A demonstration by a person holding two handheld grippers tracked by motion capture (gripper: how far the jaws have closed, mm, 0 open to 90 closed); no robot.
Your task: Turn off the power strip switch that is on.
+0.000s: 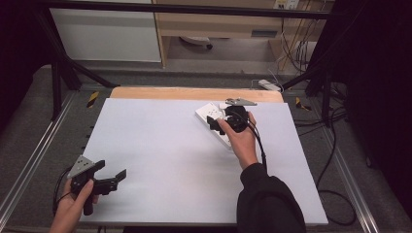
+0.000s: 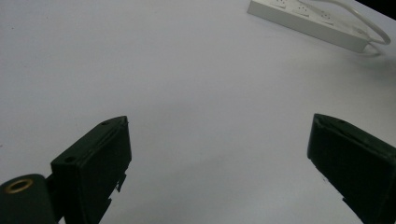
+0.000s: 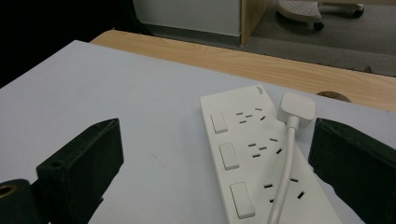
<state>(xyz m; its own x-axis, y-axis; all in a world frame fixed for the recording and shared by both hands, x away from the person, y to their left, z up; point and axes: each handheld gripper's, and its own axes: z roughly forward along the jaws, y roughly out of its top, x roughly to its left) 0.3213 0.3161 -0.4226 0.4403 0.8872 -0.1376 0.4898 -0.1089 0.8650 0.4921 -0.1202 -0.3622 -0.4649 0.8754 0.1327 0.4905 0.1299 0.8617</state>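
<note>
A white power strip (image 1: 210, 113) lies on the far right part of the white tabletop (image 1: 160, 155). In the right gripper view the power strip (image 3: 243, 140) shows three switches and a white plug (image 3: 296, 108) sits in its far socket, with the plug's white cable (image 3: 284, 172) running back along the strip. My right gripper (image 1: 214, 124) hangs just above the strip, open; its jaws (image 3: 215, 128) stand wide on either side of the strip without touching it. My left gripper (image 1: 111, 170) is held near the table's front left corner, open (image 2: 219, 120) over bare tabletop, with the power strip (image 2: 303, 18) far off.
A wooden strip (image 1: 194, 93) borders the table's far edge. A black metal frame (image 1: 63, 73) surrounds the table. Cables (image 1: 330, 160) trail on the floor to the right, and a chair base (image 3: 299, 9) stands beyond the table.
</note>
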